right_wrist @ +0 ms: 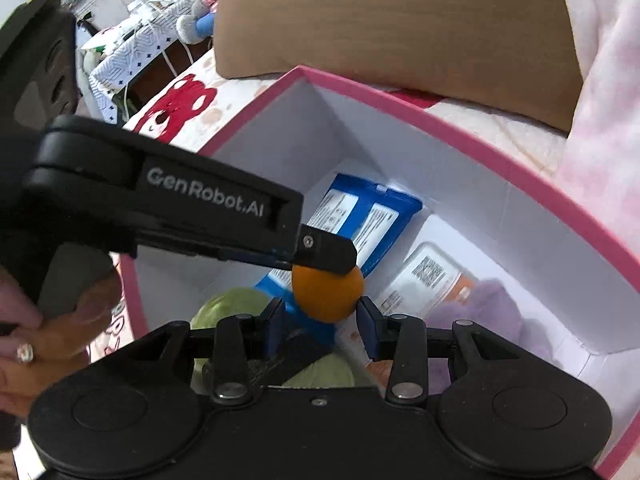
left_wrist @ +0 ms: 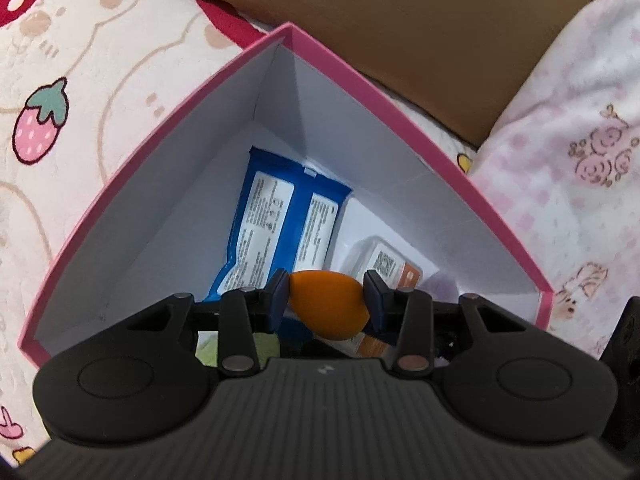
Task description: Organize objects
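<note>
My left gripper (left_wrist: 326, 294) is shut on an orange egg-shaped sponge (left_wrist: 328, 306) and holds it inside the pink box (left_wrist: 360, 80) with white walls. In the right wrist view the left gripper (right_wrist: 326, 258) reaches in from the left with the orange sponge (right_wrist: 328, 294) in it. My right gripper (right_wrist: 320, 320) is open and empty, just below the sponge, over the box (right_wrist: 440, 120). A blue packet (left_wrist: 276, 220) and a white pack with an orange label (left_wrist: 384, 264) lie on the box floor; both show in the right wrist view, the blue packet (right_wrist: 368, 216) and the white pack (right_wrist: 432, 276).
A green soft thing (right_wrist: 228, 306) and a purple fluffy thing (right_wrist: 484, 312) lie in the box. The box sits on a cartoon-print bedspread (left_wrist: 100, 80). A brown cardboard box (left_wrist: 400, 20) stands behind it. A pink blanket (left_wrist: 568, 160) lies at the right.
</note>
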Demonstrator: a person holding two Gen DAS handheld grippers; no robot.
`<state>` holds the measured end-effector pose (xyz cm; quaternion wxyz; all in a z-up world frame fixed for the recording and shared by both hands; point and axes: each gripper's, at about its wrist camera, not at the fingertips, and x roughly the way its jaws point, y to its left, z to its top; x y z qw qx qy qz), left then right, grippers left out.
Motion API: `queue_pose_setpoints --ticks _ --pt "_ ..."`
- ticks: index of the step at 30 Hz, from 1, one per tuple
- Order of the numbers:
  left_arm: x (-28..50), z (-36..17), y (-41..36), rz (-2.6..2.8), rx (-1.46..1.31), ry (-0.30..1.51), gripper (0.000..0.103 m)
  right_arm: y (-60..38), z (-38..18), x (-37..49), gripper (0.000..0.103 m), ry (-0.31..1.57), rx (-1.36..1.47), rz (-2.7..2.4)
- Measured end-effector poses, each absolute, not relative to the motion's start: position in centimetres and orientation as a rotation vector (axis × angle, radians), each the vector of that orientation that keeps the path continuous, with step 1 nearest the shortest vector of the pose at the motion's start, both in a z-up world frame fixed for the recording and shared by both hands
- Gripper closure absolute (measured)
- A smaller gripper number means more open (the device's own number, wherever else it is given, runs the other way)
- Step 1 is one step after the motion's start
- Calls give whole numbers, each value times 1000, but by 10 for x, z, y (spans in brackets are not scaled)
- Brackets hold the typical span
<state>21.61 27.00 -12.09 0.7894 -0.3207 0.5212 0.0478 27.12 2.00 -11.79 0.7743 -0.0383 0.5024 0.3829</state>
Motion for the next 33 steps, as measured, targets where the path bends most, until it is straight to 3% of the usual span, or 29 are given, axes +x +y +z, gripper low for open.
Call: queue_pose_setpoints --ticks 12,33 --pt "186 -92 241 90 -555 1061 66 -12 -93 228 51 958 -125 812" --pt "79 34 161 -71 -249 984 66 -91 7 105 44 822 -154 536"
